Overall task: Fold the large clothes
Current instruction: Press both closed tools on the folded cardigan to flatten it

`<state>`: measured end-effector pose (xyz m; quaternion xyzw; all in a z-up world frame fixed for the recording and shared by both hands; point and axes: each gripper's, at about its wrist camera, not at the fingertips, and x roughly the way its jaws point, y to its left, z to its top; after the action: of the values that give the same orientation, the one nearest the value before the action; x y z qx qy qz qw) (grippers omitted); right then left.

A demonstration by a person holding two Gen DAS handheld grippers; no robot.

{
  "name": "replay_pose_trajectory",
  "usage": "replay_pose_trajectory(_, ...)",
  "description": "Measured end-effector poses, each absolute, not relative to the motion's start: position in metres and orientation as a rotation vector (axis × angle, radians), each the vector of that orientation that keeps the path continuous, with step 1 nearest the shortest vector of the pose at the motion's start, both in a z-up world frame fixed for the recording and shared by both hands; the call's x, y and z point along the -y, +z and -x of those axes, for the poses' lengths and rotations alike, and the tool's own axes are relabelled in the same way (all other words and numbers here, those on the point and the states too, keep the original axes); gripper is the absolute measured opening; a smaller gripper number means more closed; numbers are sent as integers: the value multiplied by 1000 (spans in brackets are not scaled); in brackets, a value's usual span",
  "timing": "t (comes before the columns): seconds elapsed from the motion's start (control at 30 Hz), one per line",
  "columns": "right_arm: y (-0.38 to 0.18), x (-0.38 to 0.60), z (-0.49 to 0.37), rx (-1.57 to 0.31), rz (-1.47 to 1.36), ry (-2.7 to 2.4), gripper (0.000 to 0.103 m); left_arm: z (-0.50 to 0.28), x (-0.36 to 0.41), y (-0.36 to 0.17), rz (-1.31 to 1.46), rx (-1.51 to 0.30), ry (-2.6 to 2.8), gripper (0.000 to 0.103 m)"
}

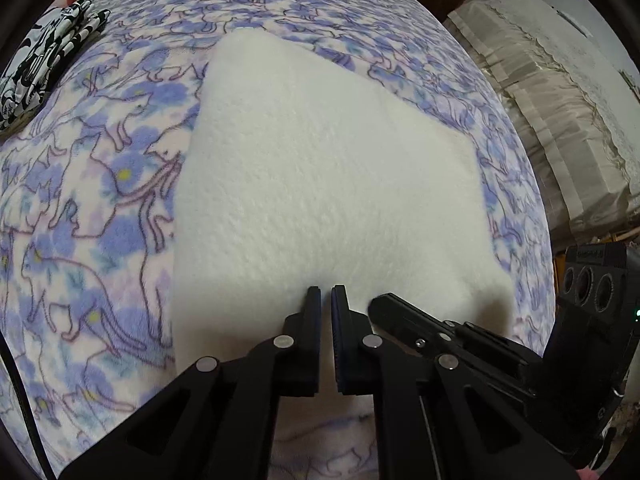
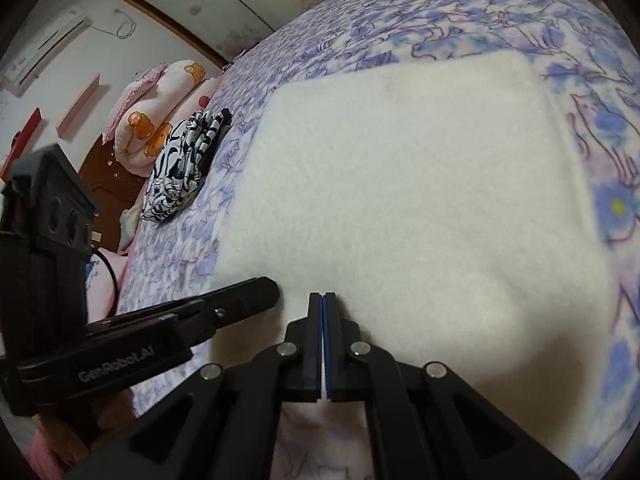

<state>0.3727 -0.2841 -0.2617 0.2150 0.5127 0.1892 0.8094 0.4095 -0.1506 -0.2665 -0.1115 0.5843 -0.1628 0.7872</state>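
The white fleece garment (image 1: pixel 320 184) lies folded flat in the middle of the left wrist frame on the cat-print blanket (image 1: pixel 100 184); its edges are straight, with bare blanket on the left, top and right. In the upper left sits a black-and-white patterned cloth (image 1: pixel 44 60), well apart from the fleece; at centre left of the right wrist view pink bear-print bedding (image 2: pixel 148 120) lies behind it. The fleece's long axis runs from the bottom toward the top of each frame. The left gripper (image 1: pixel 326 294) shows a narrow gap over the near edge; whether it pinches fabric is unclear. The right gripper (image 2: pixel 323 300) is closed, a thin white strip, perhaps cloth, between its pads.
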Motion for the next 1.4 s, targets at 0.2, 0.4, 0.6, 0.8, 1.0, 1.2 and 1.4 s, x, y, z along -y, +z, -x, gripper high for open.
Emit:
replay_pose_trajectory(0.2, -266, 297, -402, -1039, -490, 384, 0, -437, 144, -270, 343, -1184, -377, 5)
replay_pose_trajectory(0.4, -268, 313, -444, -1016, -416, 325, 0, -481, 154, -269, 316, -1136, -353, 5)
replay_pose_trajectory(0.6, -270, 323, -474, -985, -421, 297, 0, -526, 150, -280, 375, -1107, -332, 3)
replay_pose_trajectory(0.8, -279, 360, -484, -940, -531, 160, 0, -566, 132, -297, 480, -1088, -287, 2)
replay_pose_trajectory(1.0, -280, 372, -461, -893, -517, 40, 0, -566, 112, -309, 568, -1065, -282, 1)
replay_pose_trajectory(1.2, -285, 386, -442, -891, -515, 16, 0, -550, 105, -312, 582, -1027, -297, 1)
replay_pose_trajectory(1.4, -284, 383, -442, -906, -440, 39, 0, -544, 100, -313, 551, -1025, -324, 1)
